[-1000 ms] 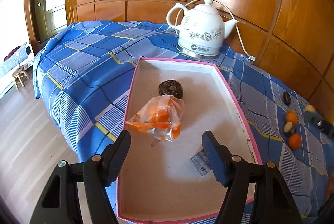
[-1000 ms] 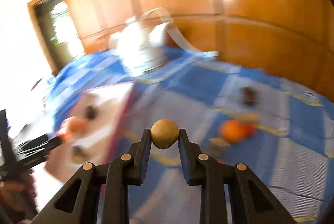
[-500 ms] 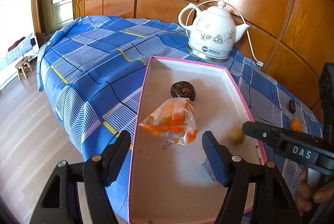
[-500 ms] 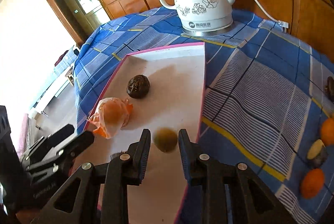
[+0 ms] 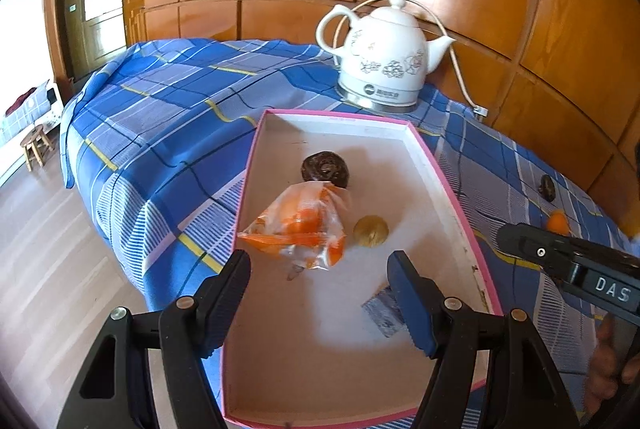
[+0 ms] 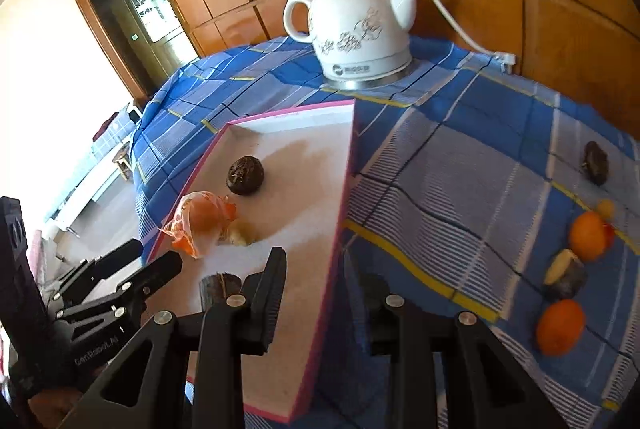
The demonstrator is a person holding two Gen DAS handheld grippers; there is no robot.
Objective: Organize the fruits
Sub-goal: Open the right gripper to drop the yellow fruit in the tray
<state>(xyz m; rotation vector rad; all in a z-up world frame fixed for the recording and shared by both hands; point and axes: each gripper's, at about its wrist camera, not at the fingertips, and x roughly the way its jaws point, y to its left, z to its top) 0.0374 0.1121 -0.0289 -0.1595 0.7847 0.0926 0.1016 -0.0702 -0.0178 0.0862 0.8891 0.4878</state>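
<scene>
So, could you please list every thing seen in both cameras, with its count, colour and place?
tray: one, pink-rimmed, on the cloth.
dark fruit: one, in the tray.
bagged orange: one, in the tray.
tan fruit: one, beside the bag.
grey piece: one, in the tray.
kettle: one, white, behind the tray.
oranges: two, on the cloth.
dark pieces: two, on the cloth.
tablecloth: one, blue plaid.
stool: one, wooden, on the floor.
left gripper: jaws open, empty.
right gripper: jaws opening, empty.
</scene>
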